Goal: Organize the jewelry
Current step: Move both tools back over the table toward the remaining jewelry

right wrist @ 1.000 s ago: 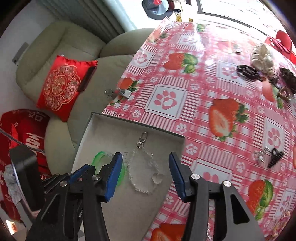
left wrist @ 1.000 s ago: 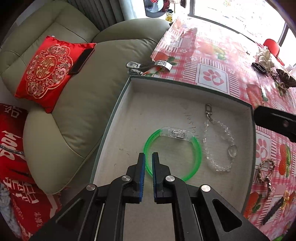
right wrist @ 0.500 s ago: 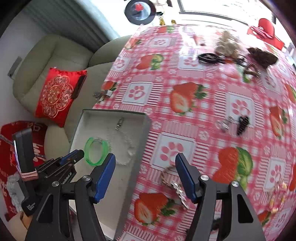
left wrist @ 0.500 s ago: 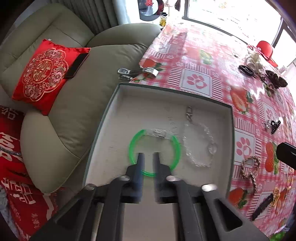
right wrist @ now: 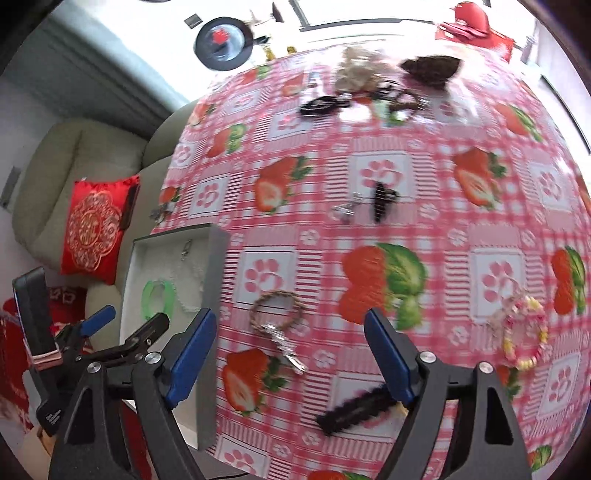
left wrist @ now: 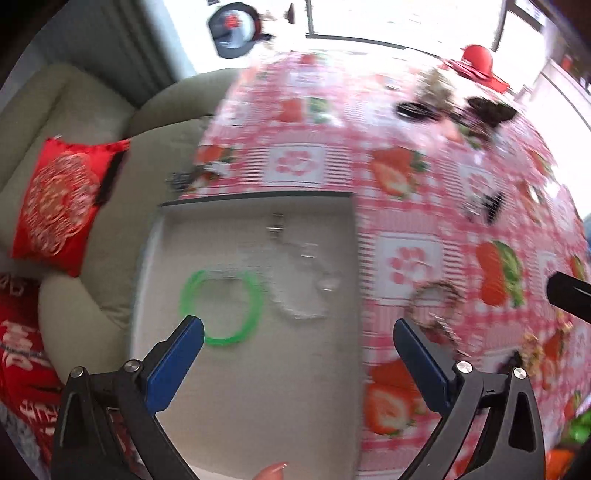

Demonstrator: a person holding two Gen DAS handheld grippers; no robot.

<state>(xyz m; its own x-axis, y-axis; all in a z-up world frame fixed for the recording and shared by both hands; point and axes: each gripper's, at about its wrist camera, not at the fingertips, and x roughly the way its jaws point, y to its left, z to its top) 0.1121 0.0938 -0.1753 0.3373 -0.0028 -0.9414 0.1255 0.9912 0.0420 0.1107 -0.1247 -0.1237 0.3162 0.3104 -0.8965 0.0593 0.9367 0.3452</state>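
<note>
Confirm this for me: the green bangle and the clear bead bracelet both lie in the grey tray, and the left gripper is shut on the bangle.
One thing is wrong. The left gripper is open, its jaws spread wide and holding nothing, as the left wrist view shows. The green bangle and the clear bead bracelet do both lie in the grey tray, free of the fingers.

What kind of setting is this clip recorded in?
Most likely a home living or dining room: a table under a strawberry-print tablecloth, a beige sofa with a red embroidered cushion, and a bright window behind.
</note>
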